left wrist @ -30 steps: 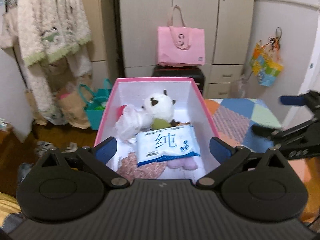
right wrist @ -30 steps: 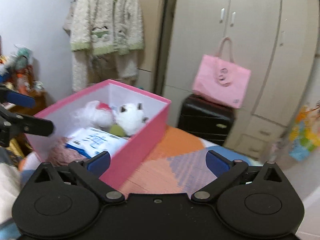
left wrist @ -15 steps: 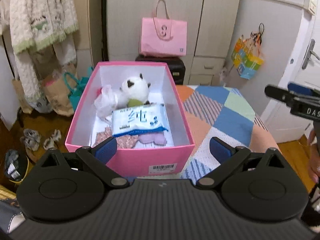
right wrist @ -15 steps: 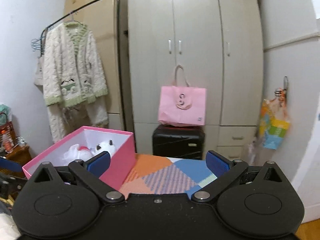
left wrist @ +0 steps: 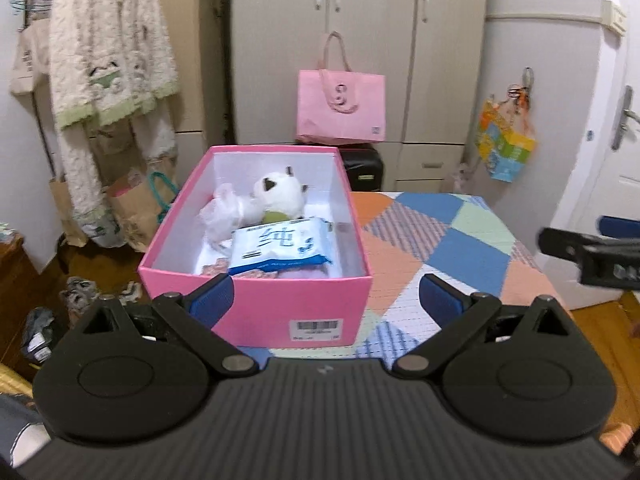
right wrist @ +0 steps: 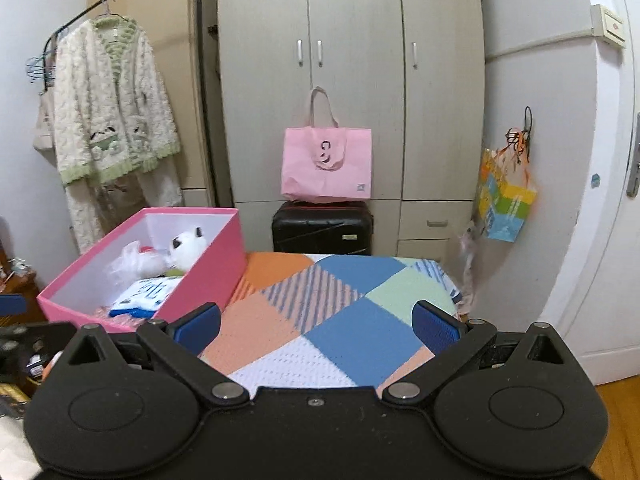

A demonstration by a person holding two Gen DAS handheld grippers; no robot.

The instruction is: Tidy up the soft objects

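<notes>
Left tool (left wrist: pixel 324 298): both blue-padded fingers spread wide, nothing between them. It sits low in the left wrist frame, in front of the near short wall of the pink box (left wrist: pixel 280 312).

Right tool (right wrist: pixel 316 322): fingers equally wide apart, empty, over the patchwork cover (right wrist: pixel 344 320) of the tabletop at centre frame. In the left wrist view part of this tool shows at the right edge, well apart from the box.

Pink box: open-topped, rectangular, resting on the patchwork cover at its left side. In the left wrist view it lies at centre left, its long axis running from the lower frame up toward the wardrobe (left wrist: pixel 360 40); a barcode label faces the camera on the near short wall. In the right wrist view it sits at middle left, long axis slanting from lower left to upper right.

Contents: a white plush toy (left wrist: pixel 280 198) at the far end, dark ears uppermost; a crumpled clear plastic bag (left wrist: pixel 218 216) just left of it, touching. A white-and-blue tissue pack (left wrist: pixel 282 250) lies flat near the near end, long axis across the box, printed face up, on pinkish soft items partly hidden by the wall.

Behind the box: a pink tote bag (left wrist: pixel 340 106) on a black suitcase (right wrist: pixel 322 228).
</notes>
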